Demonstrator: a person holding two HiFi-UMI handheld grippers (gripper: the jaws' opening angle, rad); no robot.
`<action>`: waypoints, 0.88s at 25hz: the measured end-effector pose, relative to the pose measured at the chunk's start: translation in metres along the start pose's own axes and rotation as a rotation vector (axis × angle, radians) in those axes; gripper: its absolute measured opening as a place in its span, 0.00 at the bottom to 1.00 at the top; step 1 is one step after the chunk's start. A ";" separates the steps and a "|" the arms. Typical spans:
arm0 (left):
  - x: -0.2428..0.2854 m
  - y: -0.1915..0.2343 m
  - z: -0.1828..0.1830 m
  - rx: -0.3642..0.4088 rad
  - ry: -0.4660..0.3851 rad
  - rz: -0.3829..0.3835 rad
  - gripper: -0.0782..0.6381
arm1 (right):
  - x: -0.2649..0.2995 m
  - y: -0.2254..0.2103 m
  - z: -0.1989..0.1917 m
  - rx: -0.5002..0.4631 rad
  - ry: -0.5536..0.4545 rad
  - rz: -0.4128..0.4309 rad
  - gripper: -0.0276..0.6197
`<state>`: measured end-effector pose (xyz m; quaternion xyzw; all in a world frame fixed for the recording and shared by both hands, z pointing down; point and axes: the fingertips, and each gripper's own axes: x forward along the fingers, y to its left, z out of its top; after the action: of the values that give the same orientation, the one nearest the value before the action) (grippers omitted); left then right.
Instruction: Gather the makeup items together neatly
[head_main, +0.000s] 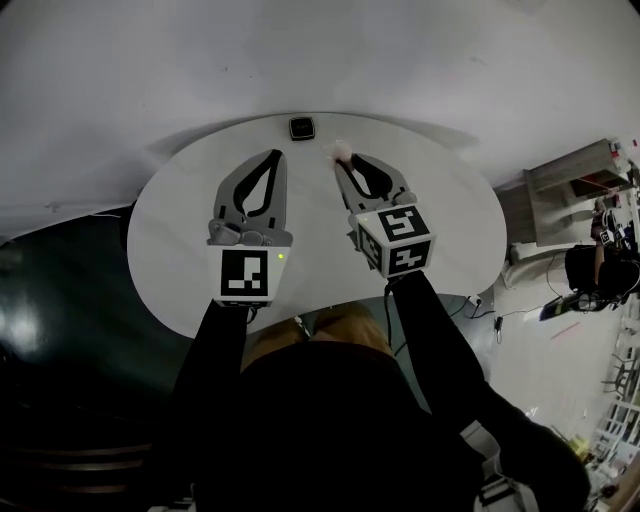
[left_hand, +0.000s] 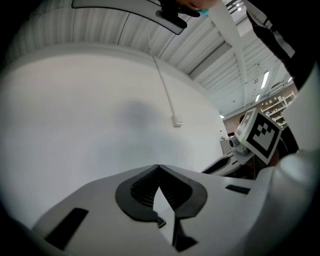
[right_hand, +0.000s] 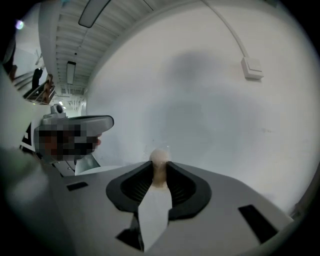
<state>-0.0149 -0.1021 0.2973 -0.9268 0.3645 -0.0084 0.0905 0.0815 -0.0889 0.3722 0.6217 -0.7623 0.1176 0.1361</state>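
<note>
A small pale pink makeup sponge (head_main: 343, 150) is pinched between the fingertips of my right gripper (head_main: 346, 160), held over the far part of the round white table (head_main: 170, 220). In the right gripper view the sponge (right_hand: 159, 159) pokes out past the pads, with the right gripper (right_hand: 159, 169) shut on it. A black square compact (head_main: 302, 127) lies near the table's far edge, just left of the sponge. My left gripper (head_main: 272, 156) hovers beside it, below and left of the compact. Its jaws meet at the tips with nothing between them (left_hand: 159, 168).
A white wall (left_hand: 100, 110) rises right behind the table. Dark floor (head_main: 60, 290) lies to the left. A grey shelf unit (head_main: 570, 185) and clutter stand at the right. The person's knees (head_main: 320, 330) press against the table's near edge.
</note>
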 end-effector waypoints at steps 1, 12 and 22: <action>0.004 -0.003 0.000 -0.001 -0.002 -0.002 0.13 | 0.003 -0.004 -0.003 0.014 0.009 0.002 0.20; 0.057 0.005 -0.020 -0.003 0.055 0.102 0.13 | 0.084 -0.082 -0.036 0.167 0.116 0.035 0.22; 0.103 0.016 -0.046 -0.021 0.113 0.172 0.13 | 0.162 -0.118 -0.085 0.324 0.258 0.055 0.23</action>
<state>0.0464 -0.1905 0.3351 -0.8909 0.4475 -0.0491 0.0602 0.1715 -0.2307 0.5100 0.5941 -0.7264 0.3210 0.1277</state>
